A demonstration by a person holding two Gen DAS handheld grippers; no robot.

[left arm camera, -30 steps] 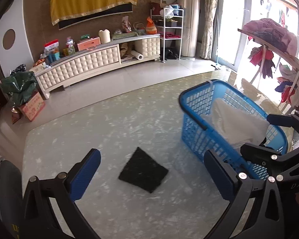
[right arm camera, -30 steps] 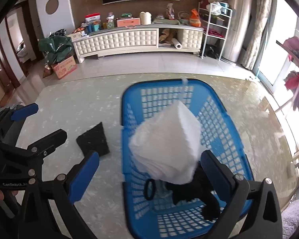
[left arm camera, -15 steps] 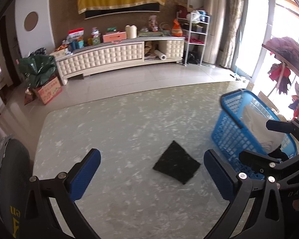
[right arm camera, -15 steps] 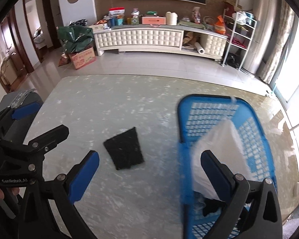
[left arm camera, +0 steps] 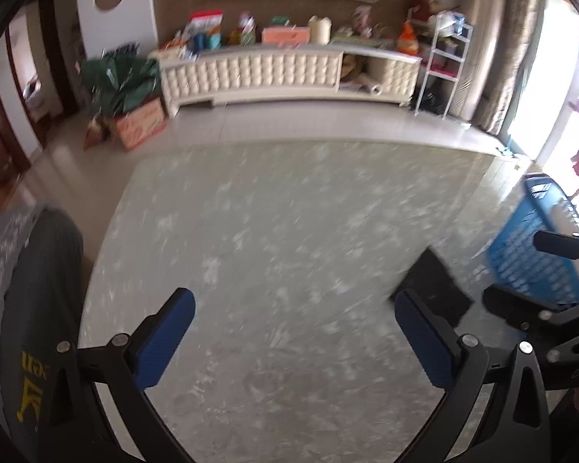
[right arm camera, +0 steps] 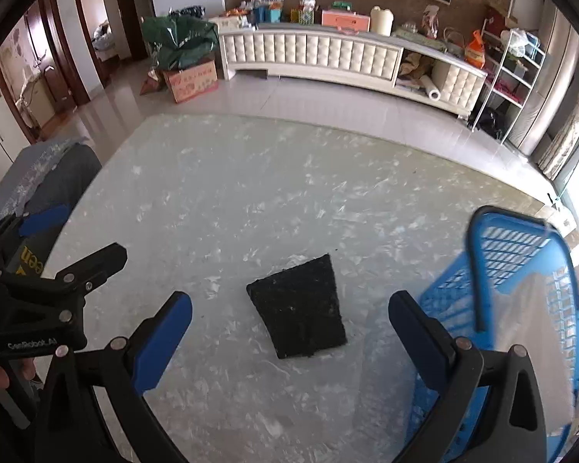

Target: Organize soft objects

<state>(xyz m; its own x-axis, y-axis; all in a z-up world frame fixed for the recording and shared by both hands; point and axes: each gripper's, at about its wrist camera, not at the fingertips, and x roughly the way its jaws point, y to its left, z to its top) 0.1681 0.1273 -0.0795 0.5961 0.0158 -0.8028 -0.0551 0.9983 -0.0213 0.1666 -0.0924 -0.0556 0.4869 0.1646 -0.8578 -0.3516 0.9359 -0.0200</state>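
A black folded cloth (right arm camera: 301,306) lies flat on the marbled table (right arm camera: 251,200), just ahead of my right gripper (right arm camera: 289,332), which is open and empty above it. To its right stands a blue plastic basket (right arm camera: 521,254) with pale fabric blurred inside. In the left wrist view the same black cloth (left arm camera: 434,289) lies beyond my right fingertip, and the blue basket (left arm camera: 529,254) sits at the far right. My left gripper (left arm camera: 293,332) is open with nothing in it, over bare table. The other gripper's black frame (left arm camera: 552,308) shows at the right edge.
A grey chair back (left arm camera: 31,277) stands at the table's left edge. Beyond the table are a white tufted cabinet (right arm camera: 328,54), a cardboard box (right arm camera: 191,79) with a green bag, a wire shelf (right arm camera: 513,73) and a bright window at right.
Both views have swung left. The right gripper has left the basket, where the white cloth stayed, and now hangs over the black cloth. The basket has slid toward the right edge.
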